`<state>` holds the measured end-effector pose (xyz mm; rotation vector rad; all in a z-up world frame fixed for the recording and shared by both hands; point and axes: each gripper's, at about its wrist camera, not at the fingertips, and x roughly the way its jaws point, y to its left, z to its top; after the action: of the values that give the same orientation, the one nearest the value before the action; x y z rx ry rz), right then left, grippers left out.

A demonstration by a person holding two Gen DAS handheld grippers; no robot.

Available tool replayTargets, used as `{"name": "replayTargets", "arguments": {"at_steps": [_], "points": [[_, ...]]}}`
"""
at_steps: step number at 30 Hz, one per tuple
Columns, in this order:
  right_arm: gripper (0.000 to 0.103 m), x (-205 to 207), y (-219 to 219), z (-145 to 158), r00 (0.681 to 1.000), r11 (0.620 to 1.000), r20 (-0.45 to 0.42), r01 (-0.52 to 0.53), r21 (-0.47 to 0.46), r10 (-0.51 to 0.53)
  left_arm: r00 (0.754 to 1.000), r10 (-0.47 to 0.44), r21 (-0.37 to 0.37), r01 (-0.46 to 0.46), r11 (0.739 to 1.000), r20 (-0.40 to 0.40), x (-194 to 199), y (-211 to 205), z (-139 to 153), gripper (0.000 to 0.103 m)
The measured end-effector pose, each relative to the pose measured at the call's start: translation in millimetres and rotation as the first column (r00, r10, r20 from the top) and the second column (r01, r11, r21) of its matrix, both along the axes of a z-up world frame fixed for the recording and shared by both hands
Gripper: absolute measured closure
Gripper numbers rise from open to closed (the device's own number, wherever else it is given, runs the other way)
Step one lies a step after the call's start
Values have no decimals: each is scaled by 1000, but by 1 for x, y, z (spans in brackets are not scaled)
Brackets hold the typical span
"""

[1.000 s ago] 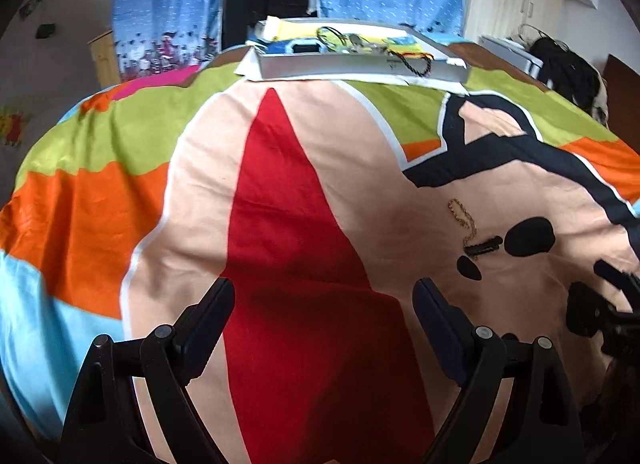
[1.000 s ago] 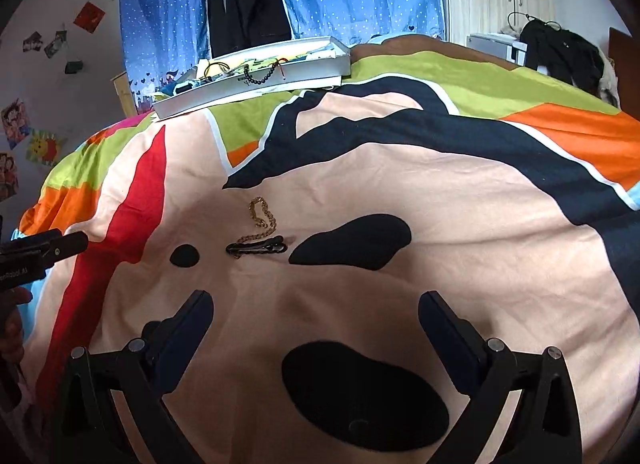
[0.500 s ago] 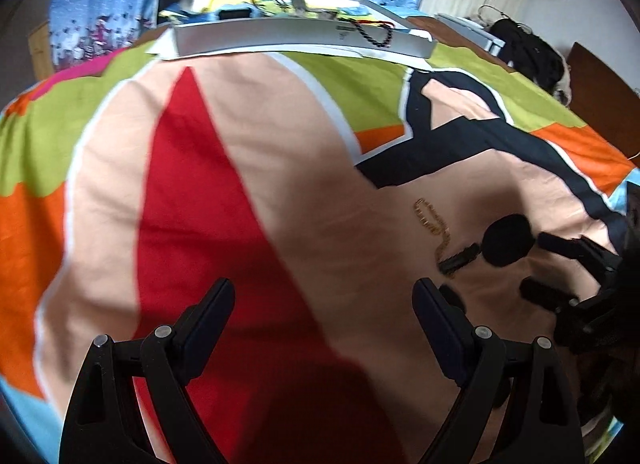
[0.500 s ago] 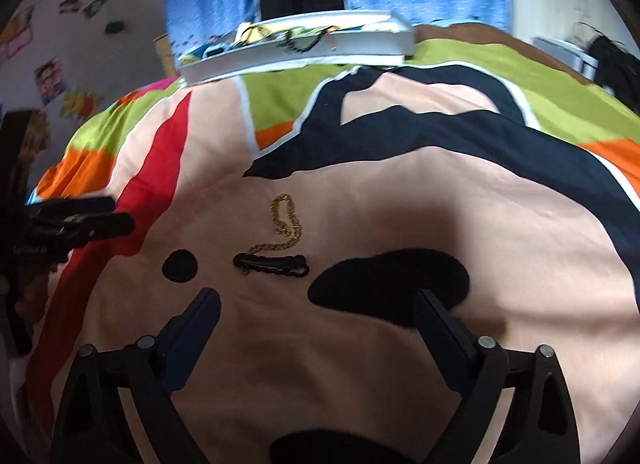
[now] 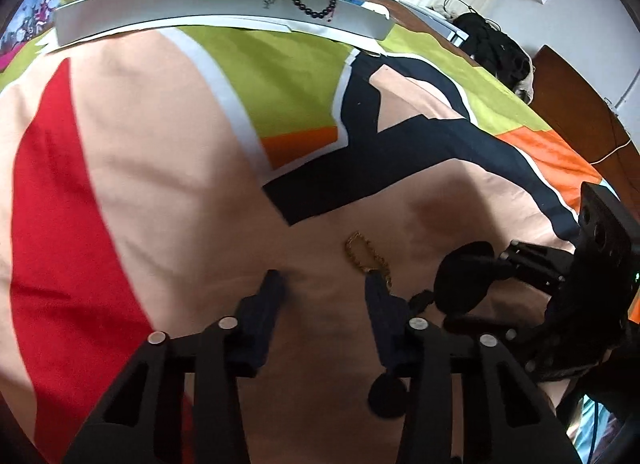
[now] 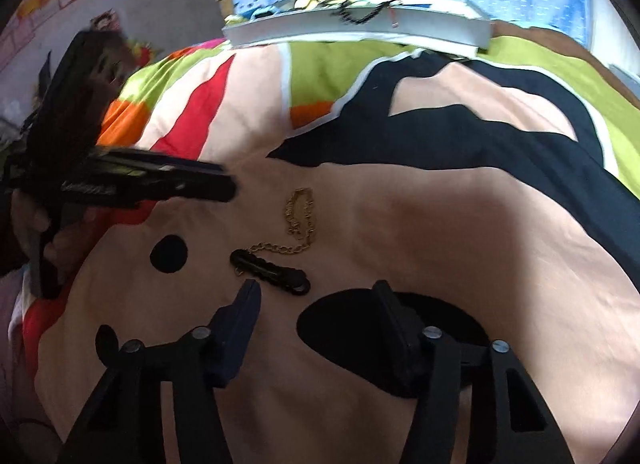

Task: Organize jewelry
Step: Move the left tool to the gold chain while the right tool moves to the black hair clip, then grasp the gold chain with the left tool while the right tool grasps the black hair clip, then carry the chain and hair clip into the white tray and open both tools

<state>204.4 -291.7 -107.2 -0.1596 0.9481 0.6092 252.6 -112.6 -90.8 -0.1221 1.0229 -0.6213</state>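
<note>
Gold chain (image 6: 299,223) lies on the bed cover (image 6: 400,232), one end touching a black hair clip (image 6: 270,272). Left claw (image 5: 320,284) and right claw (image 6: 316,294) both gape, empty, just short of them.

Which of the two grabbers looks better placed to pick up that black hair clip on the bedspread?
Probably the right gripper: open, with the hair clip just ahead of its fingertips. The left gripper, also open, sits by the gold chain.

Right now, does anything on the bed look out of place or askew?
Yes. A gold chain lies bunched loose on the bedspread, one end touching a black hair clip, while other jewelry sits in the white tray. A dark bead bracelet hangs over the tray's front wall.
</note>
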Motion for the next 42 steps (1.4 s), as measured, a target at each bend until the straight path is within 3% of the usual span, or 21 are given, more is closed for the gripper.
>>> {"name": "replayTargets", "arguments": {"at_steps": [2, 3, 9, 12, 16, 21, 23, 28, 42], "points": [[58, 3, 5, -3, 999, 999, -15, -42, -9, 42, 1000, -21, -35, 20, 999, -19, 6, -1, 0, 85], [60, 4, 7, -5, 998, 998, -21, -58, -14, 58, 999, -25, -46, 23, 999, -30, 8, -2, -1, 88], [63, 11, 12, -7, 993, 993, -25, -120, -13, 120, 995, -47, -84, 39, 996, -89, 19, -10, -4, 89], [70, 16, 17, -8, 988, 989, -32, -149, -20, 149, 990, -40, -35, 36, 999, -134, 27, -18, -11, 89], [87, 16, 26, -10, 984, 983, -31, -179, -34, 178, 988, -51, 4, 52, 999, -145, 30, -26, -15, 89], [87, 10, 31, -8, 982, 980, -17, -191, -49, 190, 985, -50, 39, 57, 998, -163, 34, -31, -18, 90], [87, 7, 30, -8, 983, 982, -17, -183, -53, 183, 986, -40, 73, 52, 996, -161, 36, -32, -19, 97], [87, -2, 21, -7, 989, 987, -18, -149, -56, 148, 987, -27, 85, 41, 996, -160, 36, -34, -23, 100], [88, -1, -1, 5, 1000, 999, 14, -5, -35, 6, 997, -3, 133, 13, 991, -74, 8, -23, -14, 103]]}}
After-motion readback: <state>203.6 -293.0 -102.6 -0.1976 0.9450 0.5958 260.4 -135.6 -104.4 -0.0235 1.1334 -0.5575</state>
